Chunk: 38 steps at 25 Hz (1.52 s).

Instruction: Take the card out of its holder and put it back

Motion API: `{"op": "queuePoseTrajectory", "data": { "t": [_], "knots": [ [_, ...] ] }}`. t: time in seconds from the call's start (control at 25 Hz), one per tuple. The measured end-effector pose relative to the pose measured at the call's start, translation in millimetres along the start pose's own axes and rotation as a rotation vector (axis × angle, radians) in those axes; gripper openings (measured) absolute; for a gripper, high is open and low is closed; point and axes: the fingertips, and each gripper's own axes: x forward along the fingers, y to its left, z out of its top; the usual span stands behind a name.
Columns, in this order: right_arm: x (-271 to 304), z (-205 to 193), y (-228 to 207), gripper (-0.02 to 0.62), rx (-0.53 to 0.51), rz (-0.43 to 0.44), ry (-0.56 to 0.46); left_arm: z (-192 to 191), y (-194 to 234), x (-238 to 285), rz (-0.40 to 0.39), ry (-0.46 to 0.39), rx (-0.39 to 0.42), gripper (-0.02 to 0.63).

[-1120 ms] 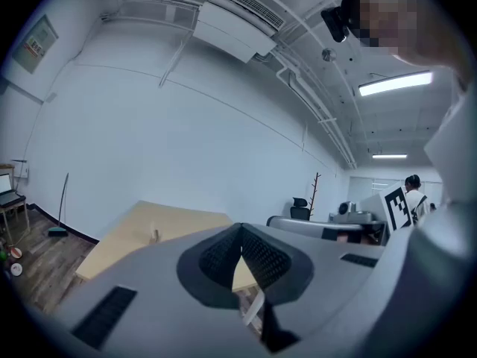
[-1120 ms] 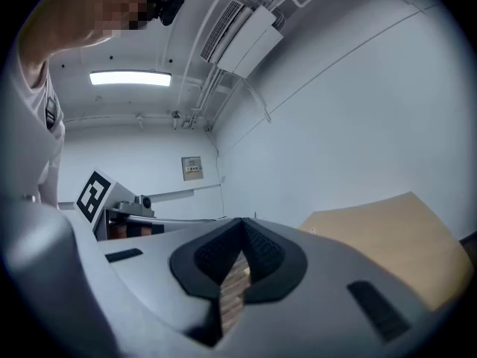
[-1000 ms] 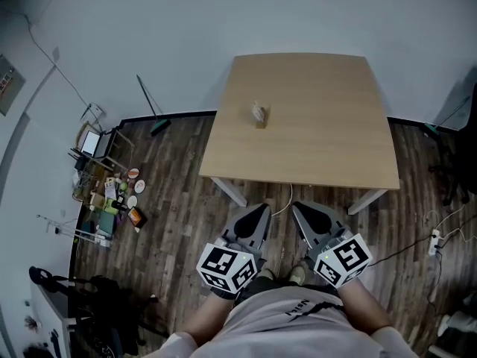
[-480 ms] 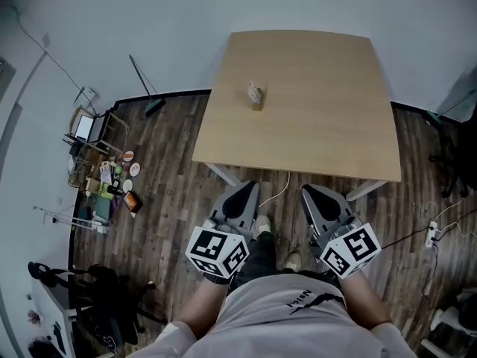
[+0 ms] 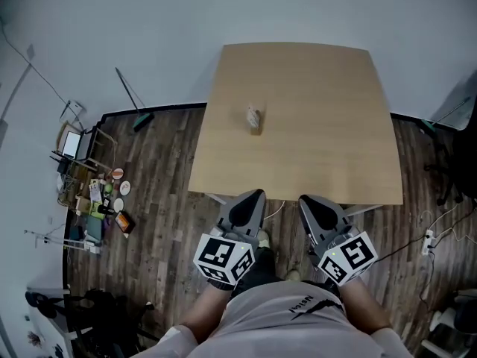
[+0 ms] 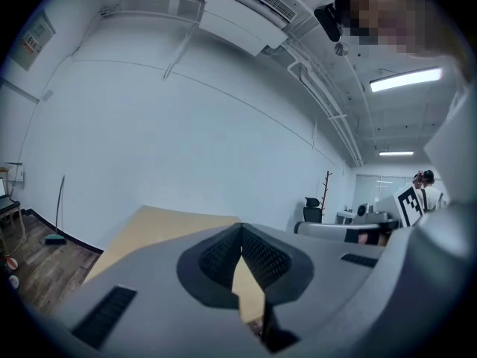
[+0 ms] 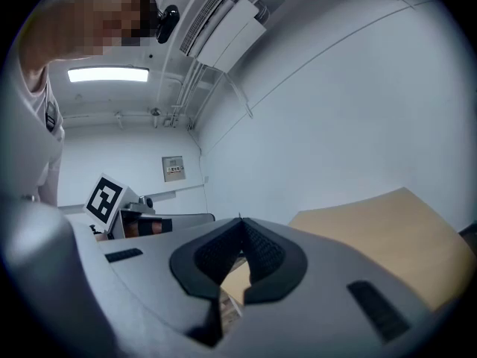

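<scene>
Jaws pressed together, empty, on left gripper (image 5: 255, 195) and right gripper (image 5: 305, 200), near table (image 5: 328, 133) edge; card holder (image 5: 255, 119) mid-table, well apart.

One table (image 5: 320, 125), one card holder (image 5: 255, 121), one broom (image 5: 131, 101), two hand-held grippers (image 5: 254, 195) (image 5: 304, 199)

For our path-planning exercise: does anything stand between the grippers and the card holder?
Nothing visible does: only bare table lies between the card holder and the shut left gripper and right gripper.
</scene>
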Motion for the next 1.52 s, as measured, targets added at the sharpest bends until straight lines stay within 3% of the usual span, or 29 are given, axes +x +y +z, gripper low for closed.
{"op": "queuePoseTrajectory", "data": {
  "t": [0.4,0.72,1.16,1.52],
  "knots": [
    [114,7,-11,0.012,-0.037,-0.048,0.016,12,95,53,-0.053,0.013,0.018,0.014],
    [154,4,-31,0.012,-0.058,-0.075,0.042,-4,143,100,-0.047,0.039,0.027,0.014],
    [219,-8,-89,0.012,-0.059,0.027,0.087,-20,179,166,0.033,0.055,0.027,0.014],
    [262,-46,-139,0.012,0.000,0.078,0.160,-78,229,221,0.135,0.117,-0.019,0.016]
  ]
}}
